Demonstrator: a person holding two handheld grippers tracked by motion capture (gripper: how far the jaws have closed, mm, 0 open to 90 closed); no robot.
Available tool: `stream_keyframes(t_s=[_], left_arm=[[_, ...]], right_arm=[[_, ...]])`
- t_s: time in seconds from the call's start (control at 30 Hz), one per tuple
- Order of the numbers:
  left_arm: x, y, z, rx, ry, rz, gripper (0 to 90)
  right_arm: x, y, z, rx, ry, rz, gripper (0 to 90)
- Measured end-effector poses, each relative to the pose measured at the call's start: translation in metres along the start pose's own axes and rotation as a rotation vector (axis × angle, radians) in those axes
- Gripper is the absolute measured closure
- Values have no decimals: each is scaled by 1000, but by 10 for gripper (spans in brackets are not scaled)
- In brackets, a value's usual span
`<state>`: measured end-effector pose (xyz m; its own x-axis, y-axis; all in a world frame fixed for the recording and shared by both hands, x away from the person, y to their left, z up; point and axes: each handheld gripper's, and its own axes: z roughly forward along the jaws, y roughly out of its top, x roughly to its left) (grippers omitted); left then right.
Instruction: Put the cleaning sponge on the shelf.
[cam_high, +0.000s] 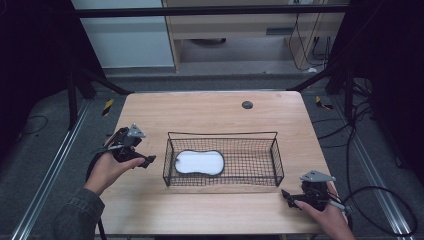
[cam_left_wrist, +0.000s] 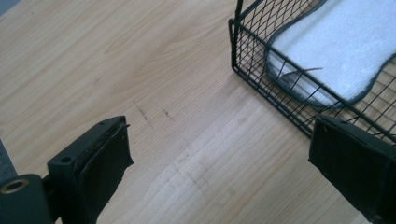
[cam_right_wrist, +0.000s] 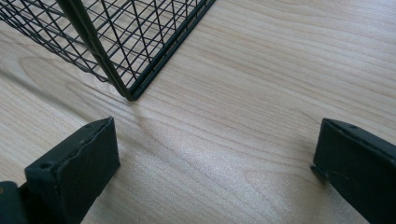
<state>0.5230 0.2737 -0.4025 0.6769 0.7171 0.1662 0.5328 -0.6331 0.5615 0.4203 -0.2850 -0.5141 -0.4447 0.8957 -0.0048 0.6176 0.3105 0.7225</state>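
A black wire basket (cam_high: 274, 161) stands in the middle of the wooden table (cam_high: 210, 112). Inside it, toward its left end, lies a white pad with a dark grey rim (cam_high: 199, 162). My left gripper (cam_high: 148, 161) hovers just left of the basket, held in a hand, open and holding nothing. In the left gripper view the jaws stand wide apart over bare wood, with the basket (cam_left_wrist: 247, 74) and the white pad (cam_left_wrist: 336, 46) ahead on the right. My right gripper (cam_high: 286, 195) rests near the basket's front right corner (cam_right_wrist: 131, 95), open, with nothing between its jaws.
A small dark round hole cover (cam_high: 247, 104) sits in the tabletop at the back. Cables (cam_high: 380, 200) trail on the floor to the right of the table. Dark frame posts stand at both sides.
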Motion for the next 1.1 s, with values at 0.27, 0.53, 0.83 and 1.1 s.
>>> stream_keyframes(t_s=[0.27,0.53,0.83,1.1], left_arm=[[4,-15,14,28,1,-26,50],[4,-30,30,56,-1,-45,53],[5,-41,47,84,0,-65,53],[10,-48,59,86,16,-110,51]], right_arm=[[0,0,0,1,1,0,5],[0,0,0,0,1,0,5],[0,0,0,0,1,0,5],[0,0,0,0,1,0,5]])
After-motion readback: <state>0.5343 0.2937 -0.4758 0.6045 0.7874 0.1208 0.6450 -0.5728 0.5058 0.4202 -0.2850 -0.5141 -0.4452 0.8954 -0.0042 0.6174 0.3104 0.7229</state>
